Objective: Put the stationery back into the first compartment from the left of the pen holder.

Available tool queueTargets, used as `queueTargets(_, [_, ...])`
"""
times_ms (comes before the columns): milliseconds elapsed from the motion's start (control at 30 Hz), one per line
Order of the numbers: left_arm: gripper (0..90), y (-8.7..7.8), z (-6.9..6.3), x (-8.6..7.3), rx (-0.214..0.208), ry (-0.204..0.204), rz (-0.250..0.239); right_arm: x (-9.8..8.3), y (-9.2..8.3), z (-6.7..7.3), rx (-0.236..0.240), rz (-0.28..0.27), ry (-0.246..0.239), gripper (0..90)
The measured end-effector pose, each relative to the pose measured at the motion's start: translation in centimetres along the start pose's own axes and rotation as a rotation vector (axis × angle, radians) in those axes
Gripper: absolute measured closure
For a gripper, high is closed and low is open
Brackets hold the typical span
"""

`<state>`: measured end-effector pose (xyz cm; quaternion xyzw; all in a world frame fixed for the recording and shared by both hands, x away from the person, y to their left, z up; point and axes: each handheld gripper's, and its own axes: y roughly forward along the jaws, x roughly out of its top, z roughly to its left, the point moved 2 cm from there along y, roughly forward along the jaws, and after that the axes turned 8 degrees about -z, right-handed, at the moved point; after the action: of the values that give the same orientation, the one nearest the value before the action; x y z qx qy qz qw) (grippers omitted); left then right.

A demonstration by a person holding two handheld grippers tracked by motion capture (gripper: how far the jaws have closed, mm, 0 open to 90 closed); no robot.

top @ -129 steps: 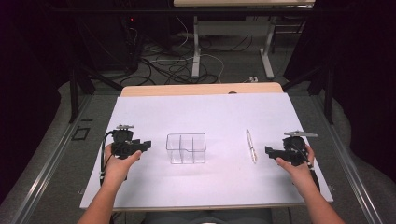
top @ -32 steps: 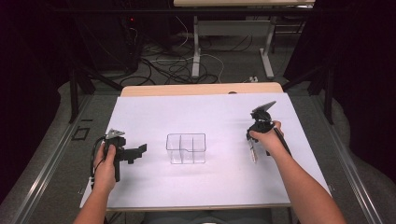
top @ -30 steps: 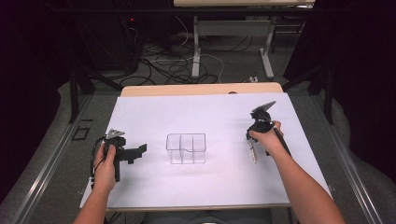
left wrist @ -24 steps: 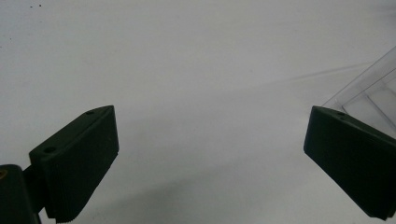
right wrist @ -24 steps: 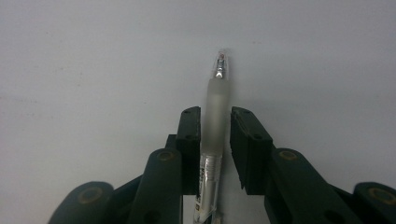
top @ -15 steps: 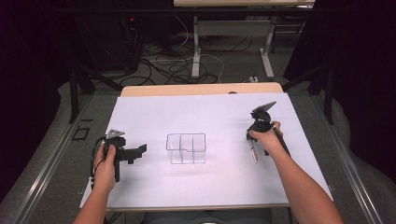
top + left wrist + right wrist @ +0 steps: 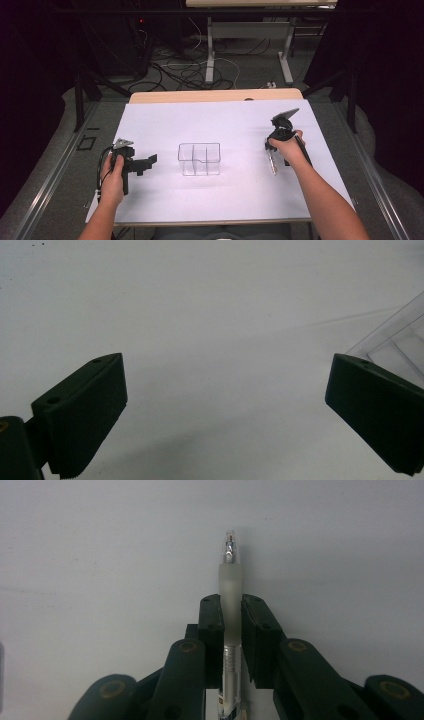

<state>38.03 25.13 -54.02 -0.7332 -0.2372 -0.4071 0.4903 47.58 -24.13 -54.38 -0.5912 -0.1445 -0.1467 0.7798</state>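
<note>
White surface point(image 7: 225, 200) covers most of the high view, person's forearms coming in from the bottom edge. Clear plastic box point(image 7: 199, 159) with dividers sits near the middle of the surface, upright. Left claw point(image 7: 150, 161) is held low at the left side, pointing toward the box, well apart from it; in the left gripper view its jaws stand wide apart with nothing between them, box corner point(image 7: 395, 340) showing past the right-hand jaw. Right claw point(image 7: 270, 148) sits at the right side, well apart from the box, pointing down at the surface. Its jaws have just been closing and now clamp a clear pen point(image 7: 229, 610) by the barrel, tip sticking out past the pads. Pen point(image 7: 272, 162) lies on the surface by the right hand.
</note>
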Motion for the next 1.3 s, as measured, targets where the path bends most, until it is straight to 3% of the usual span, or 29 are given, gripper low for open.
queueTargets(33, [3.2, 0.0, 0.0, 0.0, 0.001, 0.0, 0.0, 0.0, -0.2, 0.1, -0.008, 0.019, 0.007, 79.7])
queueTargets(67, [3.2, 0.0, 0.0, 0.0, 0.001, -0.001, 0.0, 0.1, -0.2, 0.2, 0.014, -0.017, 0.016, 79.7])
queueTargets(133, [3.2, 0.0, 0.0, 0.0, -0.001, 0.0, 0.006, 0.1, -0.4, 0.2, 0.013, -0.008, 0.015, 79.7])
queueTargets(167, [3.2, 0.0, 0.1, 0.0, -0.001, 0.003, 0.009, 0.1, -0.5, 0.1, 0.017, -0.032, -0.003, 79.7])
queueTargets(200, [3.2, 0.0, 0.0, 0.0, 0.0, 0.003, 0.004, 0.1, -0.6, 0.3, 0.03, -0.038, 0.018, 79.8])
queueTargets(333, [3.2, 0.0, 0.0, 0.0, 0.0, 0.001, 0.001, 0.1, -0.8, 0.4, 0.03, -0.049, 0.001, 79.8])
queueTargets(467, [3.2, 0.0, 0.1, 0.0, -0.001, 0.002, 0.008, 0.2, -1.4, 0.4, 0.065, -0.084, -0.008, 80.1])
queueTargets(667, [3.2, 0.0, 0.1, 0.0, -0.002, 0.004, 0.01, 0.4, -1.8, 0.5, 0.117, -0.116, 0.025, 80.2])
queueTargets(1033, [3.4, 0.0, 0.0, -0.1, 0.003, 0.002, 0.006, 0.4, -3.2, 1.2, 0.131, -0.222, -0.035, 80.2])
queueTargets(1300, [3.4, 0.0, 0.1, 0.0, 0.002, 0.005, 0.011, 0.5, -4.6, 3.2, 0.164, -0.316, -0.087, 80.2])
